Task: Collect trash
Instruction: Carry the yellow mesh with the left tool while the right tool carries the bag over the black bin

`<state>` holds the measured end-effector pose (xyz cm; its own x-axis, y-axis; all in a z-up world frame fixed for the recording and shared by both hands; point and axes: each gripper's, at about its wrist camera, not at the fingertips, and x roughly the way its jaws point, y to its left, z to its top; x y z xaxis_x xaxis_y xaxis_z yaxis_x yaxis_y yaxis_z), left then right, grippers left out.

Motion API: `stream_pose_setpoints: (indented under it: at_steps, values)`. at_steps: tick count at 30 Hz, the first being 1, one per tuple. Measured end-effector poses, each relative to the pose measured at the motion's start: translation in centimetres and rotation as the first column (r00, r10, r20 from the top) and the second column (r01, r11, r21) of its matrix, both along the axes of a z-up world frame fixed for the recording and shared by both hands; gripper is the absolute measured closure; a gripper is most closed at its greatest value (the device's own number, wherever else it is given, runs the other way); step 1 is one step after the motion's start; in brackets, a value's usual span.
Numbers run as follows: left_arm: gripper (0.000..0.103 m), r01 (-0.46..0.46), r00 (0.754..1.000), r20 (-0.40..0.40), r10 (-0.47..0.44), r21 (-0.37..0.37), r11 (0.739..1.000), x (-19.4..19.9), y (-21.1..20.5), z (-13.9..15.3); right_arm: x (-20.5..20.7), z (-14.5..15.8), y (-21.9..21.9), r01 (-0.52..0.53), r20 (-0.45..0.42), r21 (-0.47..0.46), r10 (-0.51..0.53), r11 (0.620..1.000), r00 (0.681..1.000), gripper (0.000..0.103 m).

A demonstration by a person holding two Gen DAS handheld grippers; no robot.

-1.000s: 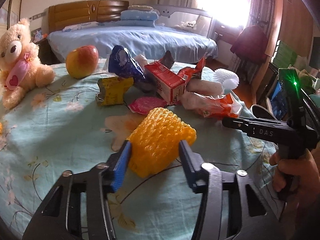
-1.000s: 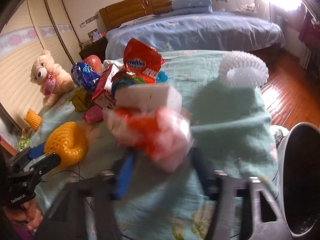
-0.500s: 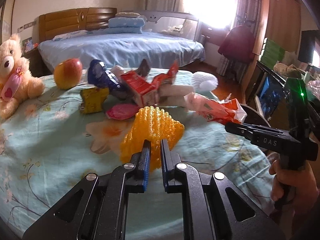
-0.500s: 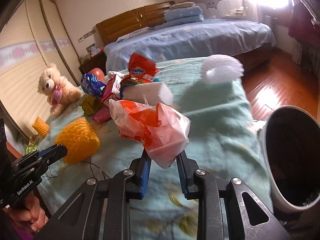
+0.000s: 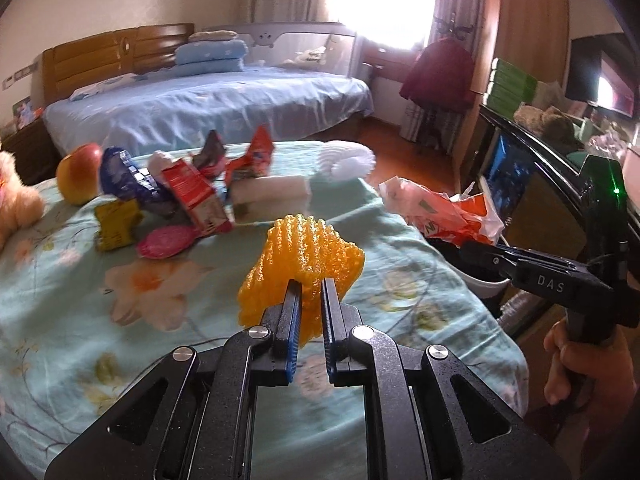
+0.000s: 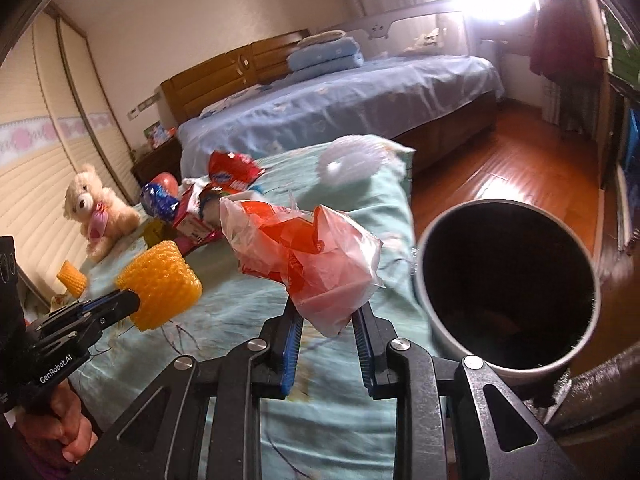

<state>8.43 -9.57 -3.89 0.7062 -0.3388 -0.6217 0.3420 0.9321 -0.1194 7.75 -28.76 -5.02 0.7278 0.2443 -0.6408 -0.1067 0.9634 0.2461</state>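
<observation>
Yellow foam net (image 5: 301, 267) ribbed and matt, plastic bag (image 6: 310, 263) thin and glossy, bin (image 6: 505, 352) smooth metal-looking, tablecloth (image 5: 80, 304) soft cloth

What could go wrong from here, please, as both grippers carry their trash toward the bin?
1. The right gripper pinches only the lower tip of the red-and-clear plastic bag; it could slip out short of the trash bin.
2. The left gripper squeezes just an edge of the orange foam fruit net, which may spring free.
3. Both loads converging on one bin could collide.
</observation>
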Motion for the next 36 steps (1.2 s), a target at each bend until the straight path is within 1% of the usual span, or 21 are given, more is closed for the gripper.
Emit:
stream_pose_setpoints:
  at_steps: [7,16,36]
  values:
    - [0.094,0.050,0.999,0.002,-0.050,0.002,0.999,0.4,-2.8,0.4,-1.0,0.2,-2.6,0.064,0.008,-0.003,-0.064,0.998,0.998,0.078]
    - [0.094,0.115,0.993,0.008,-0.115,0.014,0.993,0.8,-6.3,0.7,-1.8,0.4,-4.8,0.133,0.022,-0.020,-0.132,0.991,0.991,0.078]
    - [0.094,0.213,0.977,0.006,-0.213,0.033,0.977,2.5,-12.1,1.1,-2.2,-1.2,-10.0,0.240,-0.012,-0.026,-0.240,0.971,0.971,0.078]
